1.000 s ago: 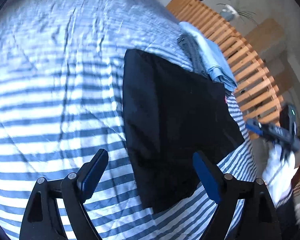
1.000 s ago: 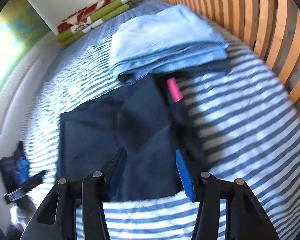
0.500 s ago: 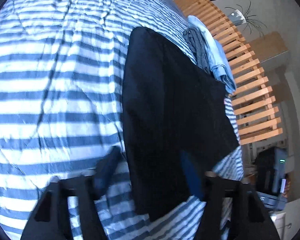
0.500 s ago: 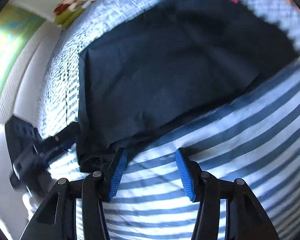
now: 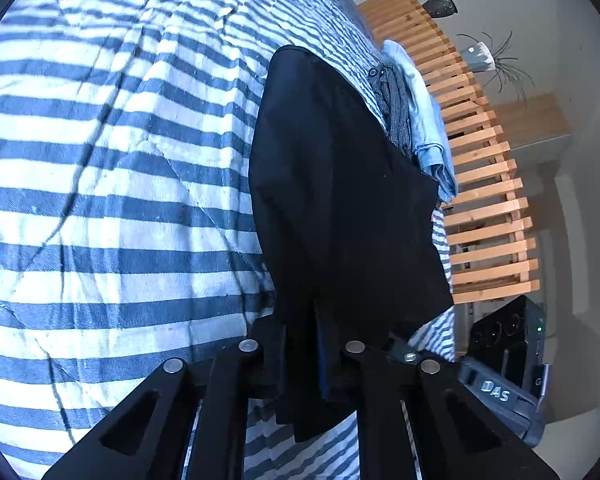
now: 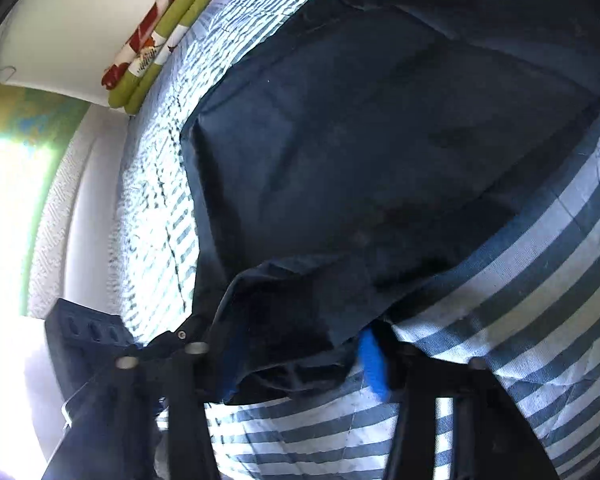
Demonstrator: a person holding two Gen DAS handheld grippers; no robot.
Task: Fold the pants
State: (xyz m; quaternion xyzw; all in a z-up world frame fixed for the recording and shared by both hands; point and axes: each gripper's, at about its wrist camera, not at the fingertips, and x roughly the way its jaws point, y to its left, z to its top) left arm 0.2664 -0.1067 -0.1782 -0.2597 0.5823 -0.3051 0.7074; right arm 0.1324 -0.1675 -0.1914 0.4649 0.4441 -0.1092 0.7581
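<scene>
Dark navy pants [image 5: 340,200] lie flat on the striped bedcover [image 5: 100,200]. In the left wrist view my left gripper [image 5: 300,344] is at their near edge. Its jaws are closing, and the pads pinch a hanging fold of the cloth. In the right wrist view the pants [image 6: 360,140] fill the middle. My right gripper [image 6: 300,360] straddles a bunched near corner of them. Its jaws are closing with the cloth between them. One blue pad [image 6: 372,364] still shows clear of the fabric.
A stack of folded light-blue and checked clothes [image 5: 416,108] lies beyond the pants by the wooden slatted frame [image 5: 484,200]. Rolled red and green blankets [image 6: 156,40] lie against the far wall. A black box [image 5: 508,332] stands off the bed's corner.
My left gripper sank a little and went from wide open to closed on the pants' near edge. My right gripper swung down from the folded stack to the pants' near corner, its jaws narrowing.
</scene>
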